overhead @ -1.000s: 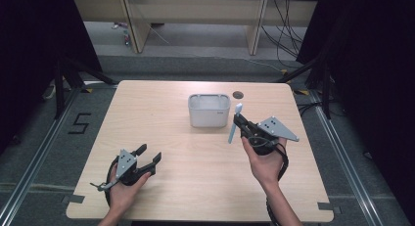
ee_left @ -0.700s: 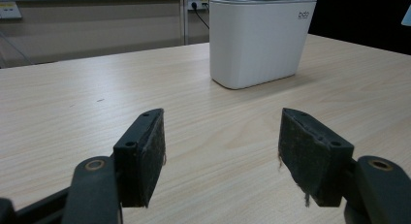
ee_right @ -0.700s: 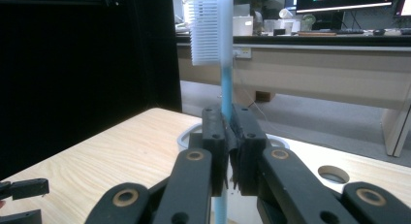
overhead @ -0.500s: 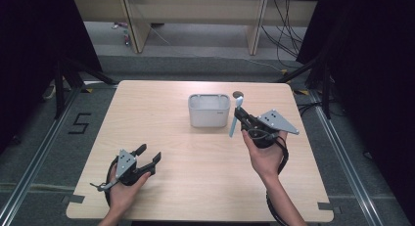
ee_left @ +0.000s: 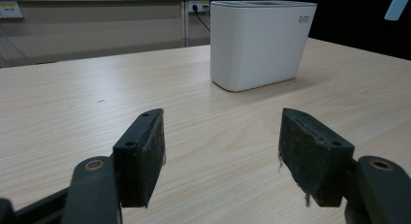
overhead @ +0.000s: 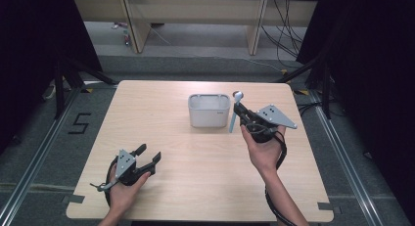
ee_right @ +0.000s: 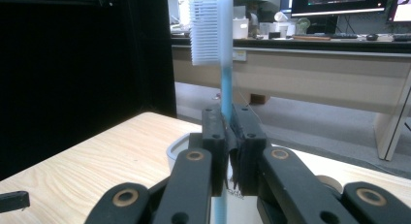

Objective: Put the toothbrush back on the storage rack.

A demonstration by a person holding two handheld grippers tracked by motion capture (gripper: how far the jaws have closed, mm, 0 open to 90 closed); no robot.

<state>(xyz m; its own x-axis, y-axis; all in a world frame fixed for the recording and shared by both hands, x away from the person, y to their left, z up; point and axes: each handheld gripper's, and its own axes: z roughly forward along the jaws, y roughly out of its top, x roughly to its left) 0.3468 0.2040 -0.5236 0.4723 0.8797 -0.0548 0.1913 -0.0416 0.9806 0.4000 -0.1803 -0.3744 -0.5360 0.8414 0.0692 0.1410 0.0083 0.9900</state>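
My right gripper is shut on a toothbrush with a light blue handle, held in the air just right of a white container. In the right gripper view the toothbrush stands upright between the pads, with its white bristles at the top facing left. The container's rim shows just behind the jaws. My left gripper rests on the table near the front left. It is open, with nothing between its pads. The container stands farther off ahead of it.
The wooden table ends at dark floor on every side, with black curtains left and right. A small tan round thing lies on the table behind the right gripper. Desks and cables stand beyond the far edge.
The right hand has carried the toothbrush slightly up and toward the far side; its head now covers the small brown disc behind the container. The left gripper has not moved.
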